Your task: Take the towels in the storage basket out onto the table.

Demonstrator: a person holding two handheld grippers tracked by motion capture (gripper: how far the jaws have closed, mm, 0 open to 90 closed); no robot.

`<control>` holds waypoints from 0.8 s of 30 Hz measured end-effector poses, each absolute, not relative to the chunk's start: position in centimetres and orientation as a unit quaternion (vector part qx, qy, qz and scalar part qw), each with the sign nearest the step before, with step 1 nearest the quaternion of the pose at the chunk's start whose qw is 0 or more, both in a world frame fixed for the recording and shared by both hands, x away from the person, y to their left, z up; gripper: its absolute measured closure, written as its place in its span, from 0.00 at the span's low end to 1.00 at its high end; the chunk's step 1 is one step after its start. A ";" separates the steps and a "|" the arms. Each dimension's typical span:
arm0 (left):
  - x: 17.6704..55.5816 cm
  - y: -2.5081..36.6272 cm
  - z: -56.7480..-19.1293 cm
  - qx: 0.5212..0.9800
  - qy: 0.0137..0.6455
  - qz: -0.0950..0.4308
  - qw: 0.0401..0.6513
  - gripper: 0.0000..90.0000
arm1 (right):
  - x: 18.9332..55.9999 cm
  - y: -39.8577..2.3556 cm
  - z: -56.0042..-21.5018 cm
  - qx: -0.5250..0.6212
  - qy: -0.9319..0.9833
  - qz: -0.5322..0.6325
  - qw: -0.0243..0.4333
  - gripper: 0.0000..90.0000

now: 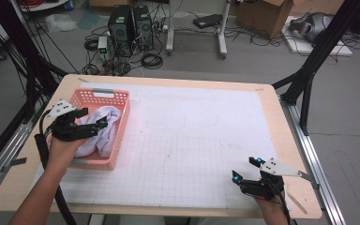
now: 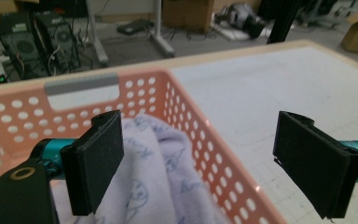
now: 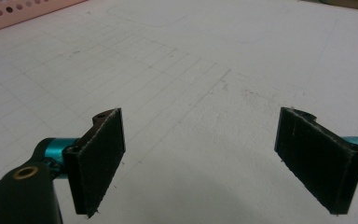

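The left gripper's (image 1: 93,119) fingers (image 2: 98,161) stand wide apart with nothing between them, poised over the pink basket (image 1: 117,101). One finger hangs above the pale lilac cloth (image 1: 104,129) bundled inside the basket; the other sits out past the basket's near wall, over the white gridded mat (image 1: 197,140). In the left gripper view the cloth (image 2: 161,163) shows faint blue printed figures and lies heaped against the perforated wall (image 2: 191,116). The basket rests at the left edge of the worktop (image 1: 281,122), partly on the mat. The right gripper (image 1: 246,169) is well apart from it, near the front right corner, its fingers (image 3: 98,158) also spread wide and empty above bare mat (image 3: 205,93). Beyond the worktop, computer towers (image 1: 131,26) and cables lie on the floor.
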State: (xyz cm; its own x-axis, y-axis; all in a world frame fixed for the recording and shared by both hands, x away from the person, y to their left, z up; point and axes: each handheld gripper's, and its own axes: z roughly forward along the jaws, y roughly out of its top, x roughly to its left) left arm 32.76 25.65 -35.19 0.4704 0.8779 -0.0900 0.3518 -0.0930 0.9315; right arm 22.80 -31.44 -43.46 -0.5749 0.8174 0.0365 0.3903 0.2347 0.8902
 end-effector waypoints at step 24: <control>38.1 25.4 -40.1 0.783 0.522 0.171 0.293 0.16 | 22.8 -31.2 -43.5 0.389 0.761 0.471 0.220 0.17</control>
State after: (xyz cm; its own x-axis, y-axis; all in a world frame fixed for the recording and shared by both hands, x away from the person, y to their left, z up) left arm 38.11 25.42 -40.14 0.3972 0.9169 -0.0383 0.7172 -0.2841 0.6364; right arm 22.77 -31.21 -43.54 -0.6003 0.7991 0.0324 0.3857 0.2538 0.8870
